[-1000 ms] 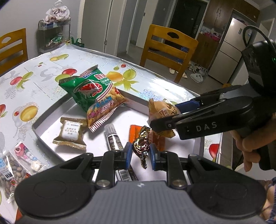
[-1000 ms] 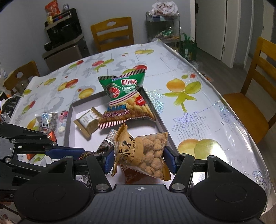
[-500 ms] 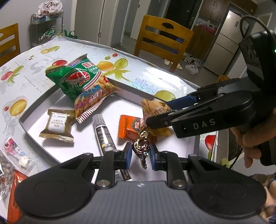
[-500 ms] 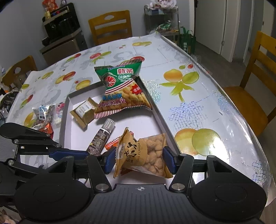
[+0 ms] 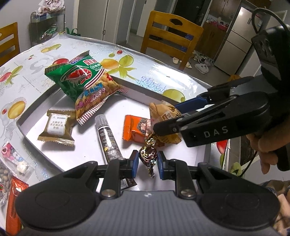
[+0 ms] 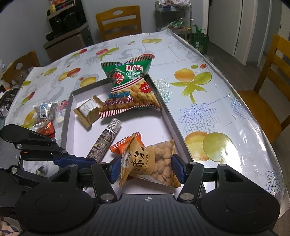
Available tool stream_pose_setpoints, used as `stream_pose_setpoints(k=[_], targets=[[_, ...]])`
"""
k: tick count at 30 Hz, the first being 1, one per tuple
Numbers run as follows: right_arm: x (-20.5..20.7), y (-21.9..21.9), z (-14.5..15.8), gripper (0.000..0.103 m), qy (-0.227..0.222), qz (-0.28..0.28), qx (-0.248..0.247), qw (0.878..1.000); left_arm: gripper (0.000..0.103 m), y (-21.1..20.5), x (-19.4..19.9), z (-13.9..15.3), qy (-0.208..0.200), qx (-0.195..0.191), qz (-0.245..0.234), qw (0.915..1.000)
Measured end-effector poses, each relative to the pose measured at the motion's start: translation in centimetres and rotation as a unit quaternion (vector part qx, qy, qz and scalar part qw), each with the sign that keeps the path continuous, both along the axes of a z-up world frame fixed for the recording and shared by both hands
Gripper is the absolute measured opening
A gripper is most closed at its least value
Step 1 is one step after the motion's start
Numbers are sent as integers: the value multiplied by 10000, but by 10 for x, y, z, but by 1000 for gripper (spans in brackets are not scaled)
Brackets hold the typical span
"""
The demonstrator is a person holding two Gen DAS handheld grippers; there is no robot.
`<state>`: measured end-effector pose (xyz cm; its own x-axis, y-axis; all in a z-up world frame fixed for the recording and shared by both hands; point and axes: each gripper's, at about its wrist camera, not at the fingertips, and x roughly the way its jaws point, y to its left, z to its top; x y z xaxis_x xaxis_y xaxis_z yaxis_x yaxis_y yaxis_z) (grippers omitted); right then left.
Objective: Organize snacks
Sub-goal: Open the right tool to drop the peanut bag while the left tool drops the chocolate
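The left tool (image 5: pixel 146 164) pinches a foil candy (image 5: pixel 147 156) over the tray's (image 5: pixel 32 116) near edge. The right tool (image 6: pixel 146 168) grips a nut bag (image 6: pixel 150 161) (tan, clear-fronted) at the tray's near right, partly over an orange packet (image 6: pixel 123 144). The prawn crackers (image 6: pixel 130 90) lie far.

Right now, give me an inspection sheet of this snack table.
Surface: fruit-print tablecloth.
Job's things: grey tray holds prawn cracker bag, tan cookie pack, dark tube, orange packet.
Clutter: loose snack packets left of the tray.
Grippers: left gripper shut on foil candy; right gripper shut on puff snack bag.
Cables: black cable behind the right gripper.
Surroundings: wooden chairs, fridge.
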<state>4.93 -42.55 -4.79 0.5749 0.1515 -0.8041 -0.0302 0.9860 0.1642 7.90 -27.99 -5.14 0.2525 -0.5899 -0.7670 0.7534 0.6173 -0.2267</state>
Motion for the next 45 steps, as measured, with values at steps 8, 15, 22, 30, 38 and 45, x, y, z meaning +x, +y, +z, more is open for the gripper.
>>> stream_pose_setpoints(k=[8, 15, 22, 30, 38, 45], targets=[[1, 1, 4, 70, -54, 25, -11, 10000, 20, 1, 0, -1, 16, -14, 12, 10000], [0, 2, 8, 70, -139, 33, -6, 9999, 20, 2, -1, 0, -15, -23, 33, 10000], [1, 4, 12, 70, -230, 49, 43, 9997, 26, 10, -1, 5, -69, -100, 172, 9998], [6, 15, 16, 71, -333, 207, 95, 9992, 29, 26, -2, 9, -130, -85, 486, 9987], [13, 34, 23, 73, -463, 488, 165, 9976, 35, 54, -5, 13, -201, -89, 932, 9954], [23, 59, 28, 73, -540, 853, 213, 9947, 35, 86, -8, 14, -192, -71, 1415, 9897]])
